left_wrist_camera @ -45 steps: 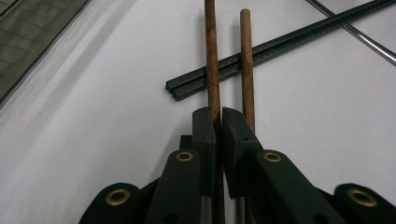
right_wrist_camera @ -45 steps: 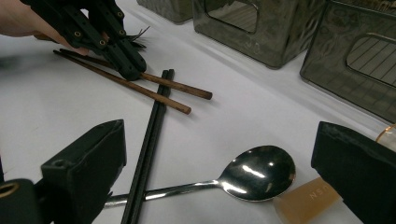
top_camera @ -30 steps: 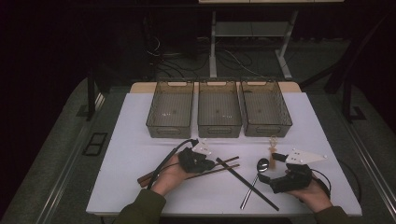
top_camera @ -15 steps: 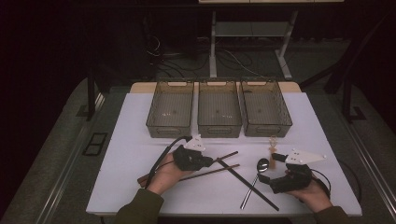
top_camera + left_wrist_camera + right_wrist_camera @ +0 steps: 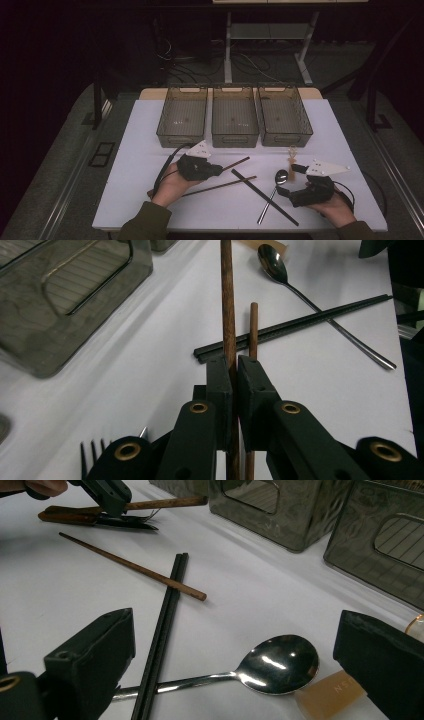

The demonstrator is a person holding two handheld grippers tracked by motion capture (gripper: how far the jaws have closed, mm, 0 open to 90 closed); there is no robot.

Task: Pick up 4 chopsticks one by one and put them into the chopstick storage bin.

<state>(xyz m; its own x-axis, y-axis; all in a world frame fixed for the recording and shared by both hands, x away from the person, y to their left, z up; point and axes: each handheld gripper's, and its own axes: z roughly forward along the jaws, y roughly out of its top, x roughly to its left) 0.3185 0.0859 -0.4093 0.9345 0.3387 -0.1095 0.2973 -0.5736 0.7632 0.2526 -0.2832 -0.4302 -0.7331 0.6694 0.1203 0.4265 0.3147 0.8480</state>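
As seen from each camera in turn:
High view: left tool [image 5: 218, 169] near three clear plastic bins [image 5: 234, 121] on the white worktop [image 5: 130, 150]; right tool [image 5: 283, 193] beside a steel spoon [image 5: 281, 176].
Left gripper view: jaws closed on a brown wooden chopstick [image 5: 228, 305]; its twin [image 5: 253, 330] lies beside, crossing black chopsticks [image 5: 300, 322].
Right gripper view: jaws wide apart, empty, over the spoon.
Handling note: likely bin-sorting; keep the stick level, clear the bin wall.

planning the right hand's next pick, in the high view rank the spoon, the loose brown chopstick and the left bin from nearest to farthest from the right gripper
1. Spoon: its bowl lies just left of the right gripper.
2. Loose brown chopstick: flat on the table's middle, left of the spoon, past the black chopsticks.
3. Left bin: at the back left, farthest away.
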